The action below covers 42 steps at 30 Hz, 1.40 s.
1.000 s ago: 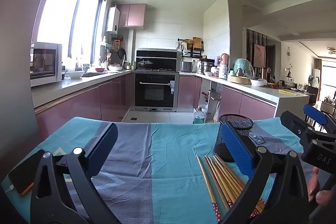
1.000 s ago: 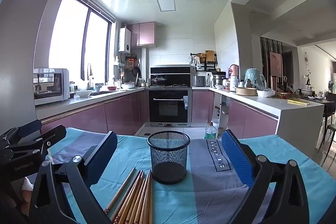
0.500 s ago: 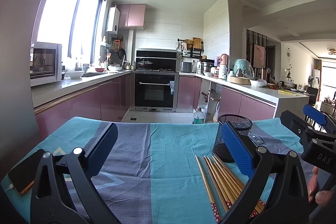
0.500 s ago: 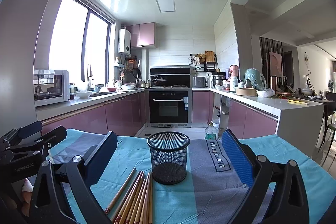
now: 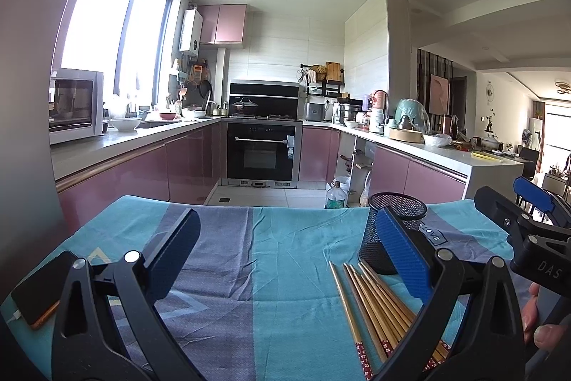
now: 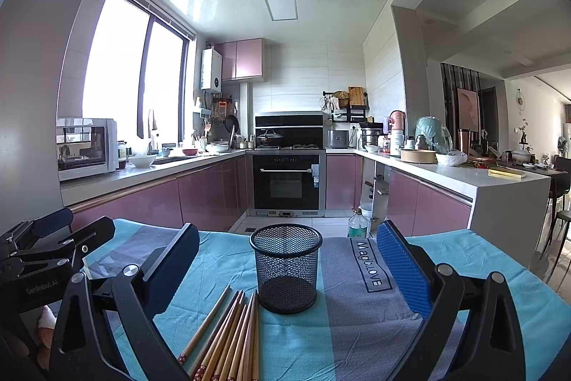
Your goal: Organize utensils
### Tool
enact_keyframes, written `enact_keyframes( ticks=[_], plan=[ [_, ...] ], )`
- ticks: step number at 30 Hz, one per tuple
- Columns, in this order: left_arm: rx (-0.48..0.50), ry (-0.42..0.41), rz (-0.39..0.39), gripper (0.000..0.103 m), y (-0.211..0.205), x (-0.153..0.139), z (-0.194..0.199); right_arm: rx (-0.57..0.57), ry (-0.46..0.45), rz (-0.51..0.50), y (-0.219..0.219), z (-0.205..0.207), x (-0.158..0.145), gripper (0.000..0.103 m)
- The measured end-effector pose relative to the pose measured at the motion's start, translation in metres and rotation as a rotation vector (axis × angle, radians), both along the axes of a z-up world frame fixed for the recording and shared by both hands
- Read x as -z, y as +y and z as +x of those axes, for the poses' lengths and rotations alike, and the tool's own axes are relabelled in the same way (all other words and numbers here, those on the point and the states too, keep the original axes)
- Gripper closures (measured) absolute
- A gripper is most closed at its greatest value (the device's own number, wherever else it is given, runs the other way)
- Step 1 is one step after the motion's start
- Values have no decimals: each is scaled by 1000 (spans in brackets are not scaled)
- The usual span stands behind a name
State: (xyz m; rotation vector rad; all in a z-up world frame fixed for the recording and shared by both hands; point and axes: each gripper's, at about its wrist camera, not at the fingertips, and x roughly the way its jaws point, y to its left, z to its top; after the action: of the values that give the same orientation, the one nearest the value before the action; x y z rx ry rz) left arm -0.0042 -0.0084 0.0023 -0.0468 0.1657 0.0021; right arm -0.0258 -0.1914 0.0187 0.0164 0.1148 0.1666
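The chopsticks (image 6: 228, 341) lie bundled on the table (image 6: 342, 338), just in front and left of the mesh cup (image 6: 286, 268). The right gripper (image 6: 287, 270) has its fingers wide, framing the cup, with the chopsticks low between them. The left gripper (image 5: 285, 256) is also wide and empty; chopsticks (image 5: 378, 309) lie by its right finger (image 5: 403, 256).

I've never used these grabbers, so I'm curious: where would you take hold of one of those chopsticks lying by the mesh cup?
Probably mid-shaft, coming from above. The chopsticks lie flat on the cloth, packed side by side, so only an outermost stick offers room for a finger on each side. The right gripper is open and nearest; turn it so its fingers straddle the stick crosswise. The mesh cup stands upright just beyond.
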Motion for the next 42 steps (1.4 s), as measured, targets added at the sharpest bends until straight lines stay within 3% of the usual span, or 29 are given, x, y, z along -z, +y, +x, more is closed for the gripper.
enact_keyframes(
  ticks=[42],
  plan=[
    [18,12,-1,6,-1,3,6,-4,0,10,-1,4,2,7]
  ],
)
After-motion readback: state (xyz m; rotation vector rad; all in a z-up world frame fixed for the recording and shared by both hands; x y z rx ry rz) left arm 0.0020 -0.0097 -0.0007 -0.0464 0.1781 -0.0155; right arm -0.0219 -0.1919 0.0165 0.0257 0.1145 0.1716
